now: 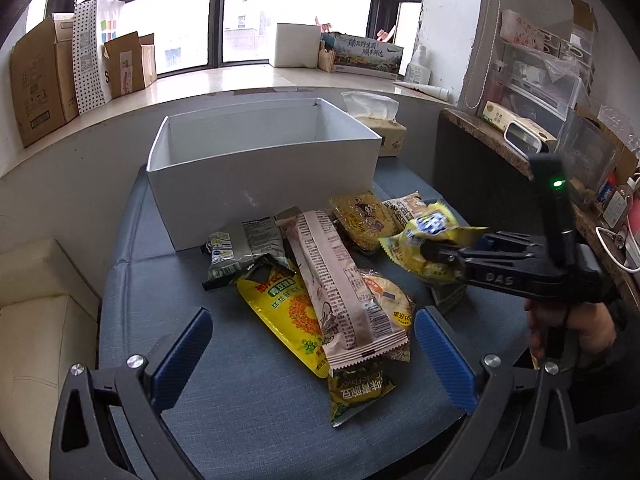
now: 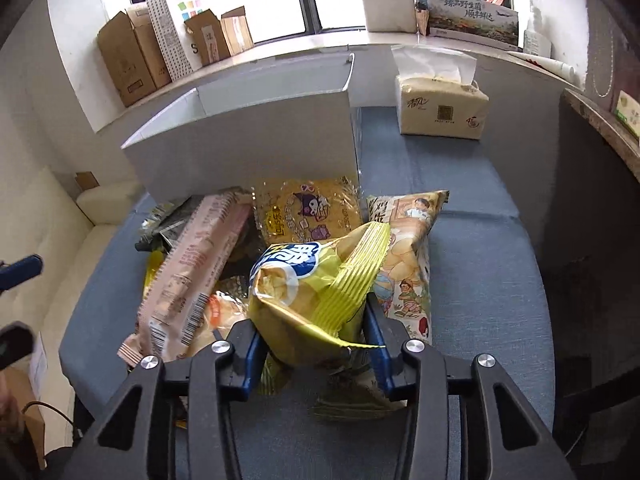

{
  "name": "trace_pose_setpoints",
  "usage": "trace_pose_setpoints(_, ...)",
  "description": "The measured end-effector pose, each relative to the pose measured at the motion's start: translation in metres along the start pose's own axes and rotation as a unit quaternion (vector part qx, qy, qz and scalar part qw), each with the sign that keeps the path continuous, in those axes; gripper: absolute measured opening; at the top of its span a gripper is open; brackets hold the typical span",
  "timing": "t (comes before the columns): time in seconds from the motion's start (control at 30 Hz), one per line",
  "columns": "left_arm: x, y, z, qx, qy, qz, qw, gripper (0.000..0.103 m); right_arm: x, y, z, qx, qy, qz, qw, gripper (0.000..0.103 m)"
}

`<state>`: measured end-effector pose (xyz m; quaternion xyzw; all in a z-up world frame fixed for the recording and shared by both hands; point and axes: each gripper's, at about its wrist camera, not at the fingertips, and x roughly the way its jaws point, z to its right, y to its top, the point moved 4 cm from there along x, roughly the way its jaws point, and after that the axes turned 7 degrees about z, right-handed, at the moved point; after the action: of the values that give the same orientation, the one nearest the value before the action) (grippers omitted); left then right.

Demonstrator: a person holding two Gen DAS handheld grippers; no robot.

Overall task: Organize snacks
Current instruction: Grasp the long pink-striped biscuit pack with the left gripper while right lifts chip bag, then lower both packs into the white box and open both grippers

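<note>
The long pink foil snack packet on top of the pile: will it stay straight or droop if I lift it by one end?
The long pink foil snack packet probably keeps its shape: it bridges other packets without sagging. It looks light for its size. Its glossy film may slip, so grip the crimped end seam.

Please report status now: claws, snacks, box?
Right claw shut on yellow bag. Left claw open above snack pile. White box empty, path clear.

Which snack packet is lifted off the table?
The yellow chip bag, pinched in the right gripper; every other packet lies flat before the white box.
</note>
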<state>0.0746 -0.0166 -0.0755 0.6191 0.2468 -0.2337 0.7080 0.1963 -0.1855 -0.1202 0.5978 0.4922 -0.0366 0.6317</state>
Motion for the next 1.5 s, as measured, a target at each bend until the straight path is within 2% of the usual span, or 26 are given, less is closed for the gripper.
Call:
trace_pose_setpoints(0.13,0.040,0.007,0.012,-0.006,-0.017,-0.038,0.9991,0.103,-0.034,0.016,0.007,0.024,0.003,0.048,0.999,0.048)
trace_pose_setpoints(0.23,0.070,0.014,0.020,-0.018,-0.014,-0.064,0.9977,0.103,-0.066,0.030,0.009,0.039,0.009,0.086,0.995,0.048)
trace_pose_setpoints(0.33,0.099,0.017,0.020,-0.049,0.006,-0.106,0.9932,0.103,-0.098,0.037,0.006,0.033,0.004,0.121,0.992,0.048)
trace_pose_setpoints(0.43,0.123,0.016,0.017,-0.071,0.037,-0.133,0.9879,0.103,-0.118,0.038,0.004,0.034,0.010,0.138,0.990,0.048)
trace_pose_setpoints(0.5,0.136,0.016,0.016,-0.068,0.069,-0.147,0.9843,0.103,-0.123,0.037,0.006,0.038,0.013,0.138,0.990,0.048)
trace_pose_setpoints(0.6,0.151,0.014,0.013,-0.073,0.089,-0.164,0.9796,0.101,-0.123,0.035,0.008,0.042,0.014,0.136,0.990,0.048)
trace_pose_setpoints(0.63,0.153,0.014,0.013,-0.065,0.098,-0.165,0.9793,0.095,-0.122,0.034,0.009,0.043,0.015,0.135,0.990,0.048)
trace_pose_setpoints(0.67,0.153,0.015,0.015,-0.053,0.110,-0.159,0.9797,0.077,-0.121,0.033,0.009,0.044,0.014,0.133,0.990,0.048)
trace_pose_setpoints(0.73,0.154,0.014,0.016,-0.063,0.095,-0.172,0.9785,0.065,-0.118,0.031,0.010,0.046,0.014,0.129,0.991,0.048)
trace_pose_setpoints(0.87,0.143,0.014,0.008,-0.087,0.067,-0.164,0.9803,0.058,-0.118,0.028,0.010,0.047,0.018,0.129,0.990,0.048)
trace_pose_setpoints(0.93,0.129,0.015,0.003,-0.100,0.053,-0.155,0.9813,0.058,-0.117,0.028,0.009,0.046,0.017,0.127,0.991,0.048)
trace_pose_setpoints(1.2,0.055,0.020,-0.013,-0.127,0.009,-0.085,0.9882,0.058,-0.109,0.026,0.003,0.043,0.027,0.120,0.992,0.048)
trace_pose_setpoints(1.37,0.018,0.049,-0.030,-0.134,-0.005,-0.040,0.9901,0.058,-0.096,0.030,-0.007,0.039,0.043,0.113,0.992,0.048)
trace_pose_setpoints(1.5,0.015,0.093,-0.051,-0.135,0.012,-0.025,0.9905,0.058,-0.074,0.052,-0.019,0.020,0.064,0.107,0.992,0.048)
